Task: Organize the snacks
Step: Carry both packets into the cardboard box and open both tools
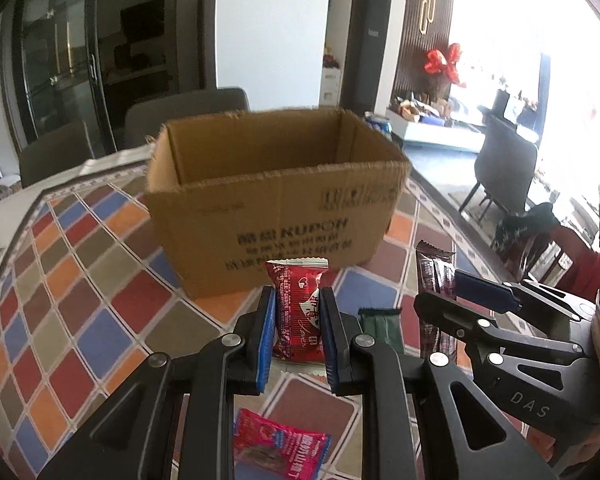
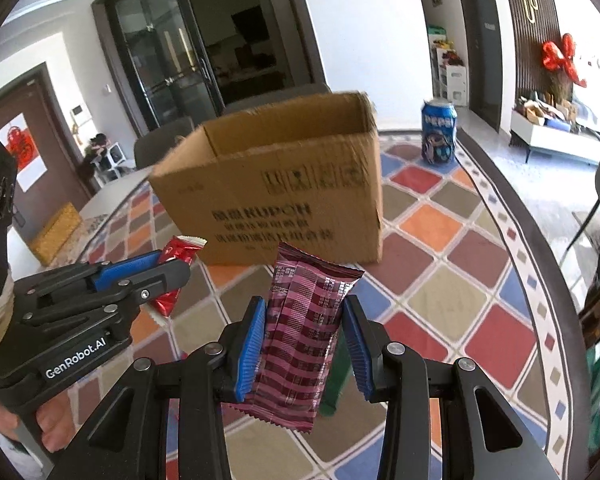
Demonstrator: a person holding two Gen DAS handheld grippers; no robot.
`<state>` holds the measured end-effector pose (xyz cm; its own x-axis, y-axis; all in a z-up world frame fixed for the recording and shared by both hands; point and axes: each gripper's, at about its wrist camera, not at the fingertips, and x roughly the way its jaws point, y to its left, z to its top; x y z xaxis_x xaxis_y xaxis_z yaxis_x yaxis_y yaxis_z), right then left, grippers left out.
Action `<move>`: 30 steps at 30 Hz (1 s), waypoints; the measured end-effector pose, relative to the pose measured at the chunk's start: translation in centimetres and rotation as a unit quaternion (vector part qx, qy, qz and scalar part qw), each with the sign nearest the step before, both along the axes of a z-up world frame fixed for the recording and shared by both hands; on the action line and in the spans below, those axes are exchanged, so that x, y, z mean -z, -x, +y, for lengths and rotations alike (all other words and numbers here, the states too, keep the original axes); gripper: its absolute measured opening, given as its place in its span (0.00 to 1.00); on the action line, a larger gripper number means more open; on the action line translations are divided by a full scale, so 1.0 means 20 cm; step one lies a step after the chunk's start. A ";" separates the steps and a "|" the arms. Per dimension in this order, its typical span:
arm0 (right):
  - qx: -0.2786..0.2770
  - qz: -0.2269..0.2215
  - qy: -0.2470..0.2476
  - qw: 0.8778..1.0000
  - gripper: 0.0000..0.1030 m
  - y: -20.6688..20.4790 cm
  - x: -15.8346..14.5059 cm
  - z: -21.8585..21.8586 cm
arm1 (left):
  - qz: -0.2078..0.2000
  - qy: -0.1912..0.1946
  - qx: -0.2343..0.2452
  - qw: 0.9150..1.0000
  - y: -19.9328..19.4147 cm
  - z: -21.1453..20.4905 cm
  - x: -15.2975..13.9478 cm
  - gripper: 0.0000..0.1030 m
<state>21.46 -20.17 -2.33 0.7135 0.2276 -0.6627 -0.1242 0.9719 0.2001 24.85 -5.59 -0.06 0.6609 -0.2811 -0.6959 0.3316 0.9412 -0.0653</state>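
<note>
My left tongs [image 1: 298,330] grip a red pack [image 1: 298,312], my right tongs [image 2: 305,340] a maroon pack [image 2: 304,340], both short of the box [image 1: 276,196]. Next I'd lift both over its rim and let go.

Daylight from right, window glare blown out; cardboard box [image 1: 276,196] motion-blurred; fisheye edges curved, dark.
</note>
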 end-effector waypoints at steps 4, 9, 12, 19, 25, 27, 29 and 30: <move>-0.006 -0.018 -0.001 1.000 0.39 -0.02 -0.07 0.03 | -0.015 0.004 -0.007 1.000 -0.02 0.03 -0.06 0.21; -0.015 -0.040 0.001 0.999 0.39 -0.05 -0.15 0.06 | -0.029 0.010 -0.018 0.999 -0.05 0.06 -0.12 0.21; -0.018 -0.050 0.001 0.999 0.39 -0.07 -0.19 0.08 | -0.035 0.012 -0.023 0.999 -0.07 0.08 -0.16 0.21; -0.020 -0.067 0.004 0.998 0.39 -0.13 -0.27 0.10 | -0.046 0.017 -0.035 0.998 -0.13 0.12 -0.21 0.21; -0.021 -0.095 0.005 0.995 0.39 -0.18 -0.37 0.12 | -0.056 0.021 -0.041 0.997 -0.19 0.14 -0.27 0.21; -0.021 -0.104 0.005 0.994 0.39 -0.21 -0.40 0.12 | -0.061 0.019 -0.042 0.997 -0.22 0.14 -0.29 0.21; -0.022 -0.111 0.008 0.994 0.39 -0.24 -0.43 0.13 | -0.067 0.018 -0.044 0.997 -0.25 0.15 -0.31 0.21; -0.022 -0.114 0.009 0.993 0.39 -0.25 -0.44 0.13 | -0.068 0.017 -0.045 0.997 -0.27 0.15 -0.32 0.21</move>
